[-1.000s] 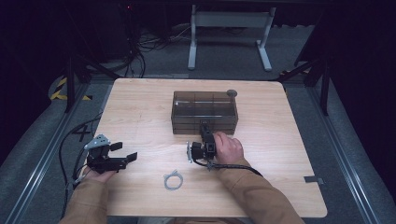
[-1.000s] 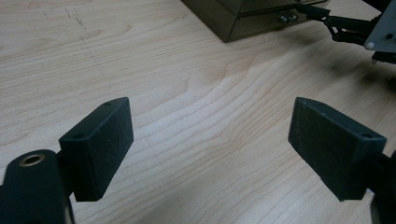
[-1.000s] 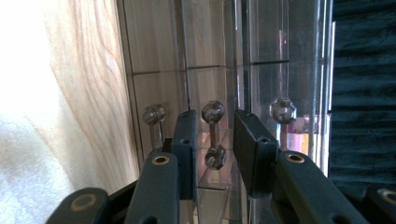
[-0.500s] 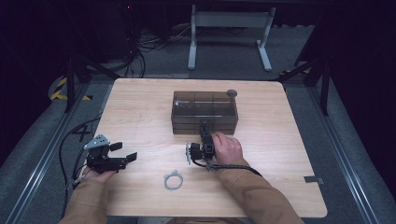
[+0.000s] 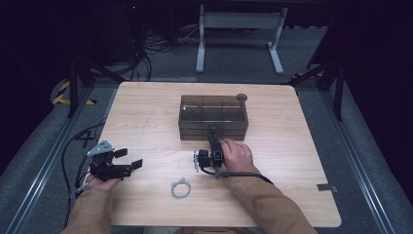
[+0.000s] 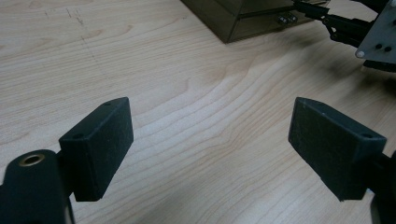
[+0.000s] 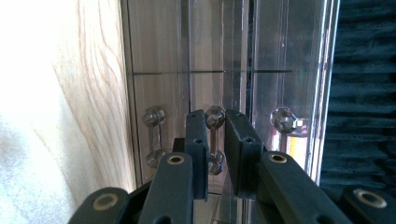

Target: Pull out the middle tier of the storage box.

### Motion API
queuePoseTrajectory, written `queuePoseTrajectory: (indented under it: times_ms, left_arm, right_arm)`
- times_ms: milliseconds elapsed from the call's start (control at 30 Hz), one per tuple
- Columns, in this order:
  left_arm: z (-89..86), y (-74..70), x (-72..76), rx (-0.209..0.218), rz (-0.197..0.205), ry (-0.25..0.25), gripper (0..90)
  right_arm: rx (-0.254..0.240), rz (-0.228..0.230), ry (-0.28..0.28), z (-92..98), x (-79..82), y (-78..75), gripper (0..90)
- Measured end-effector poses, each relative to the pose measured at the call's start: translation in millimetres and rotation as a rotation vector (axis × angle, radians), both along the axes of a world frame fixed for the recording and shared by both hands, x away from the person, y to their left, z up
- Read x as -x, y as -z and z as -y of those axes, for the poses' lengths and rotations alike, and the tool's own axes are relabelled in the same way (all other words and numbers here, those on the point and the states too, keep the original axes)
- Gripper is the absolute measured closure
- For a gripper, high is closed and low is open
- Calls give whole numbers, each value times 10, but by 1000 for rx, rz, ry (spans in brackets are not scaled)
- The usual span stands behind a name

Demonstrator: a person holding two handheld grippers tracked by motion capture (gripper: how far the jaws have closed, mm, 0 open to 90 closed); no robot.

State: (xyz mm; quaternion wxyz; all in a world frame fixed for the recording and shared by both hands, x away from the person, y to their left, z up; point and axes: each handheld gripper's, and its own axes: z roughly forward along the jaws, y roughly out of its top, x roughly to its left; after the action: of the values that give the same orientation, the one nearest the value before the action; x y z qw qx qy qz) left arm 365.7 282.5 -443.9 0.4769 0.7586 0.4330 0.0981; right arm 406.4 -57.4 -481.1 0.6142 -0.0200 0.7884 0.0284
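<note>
Right gripper view: the right gripper [image 7: 215,154] has just been closing and now pinches the middle handle [image 7: 215,140] of the clear drawer box [image 5: 213,117], mid-table. To do this well, pull straight back, level, keeping the handle centred between the pads. Left gripper [image 6: 210,144] gapes wide over bare table [image 6: 196,84], holding nothing.

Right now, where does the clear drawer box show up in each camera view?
High view: drawer box at the centre of the picture.
Left gripper view: at the top edge, right of centre.
Right gripper view: straight ahead behind the jaws, turned sideways.
Shared landmark: the right gripper at the box's front, its jaws having just been closing around a drawer handle.
</note>
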Motion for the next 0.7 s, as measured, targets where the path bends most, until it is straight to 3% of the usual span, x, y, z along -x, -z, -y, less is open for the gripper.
queuePoseTrajectory:
  times_ms: [700]
  left_arm:
    - [4, 4, -6, -1, -4, 1, 148]
  right_arm:
    - [10, -18, -3, 6, 133, -27, 806]
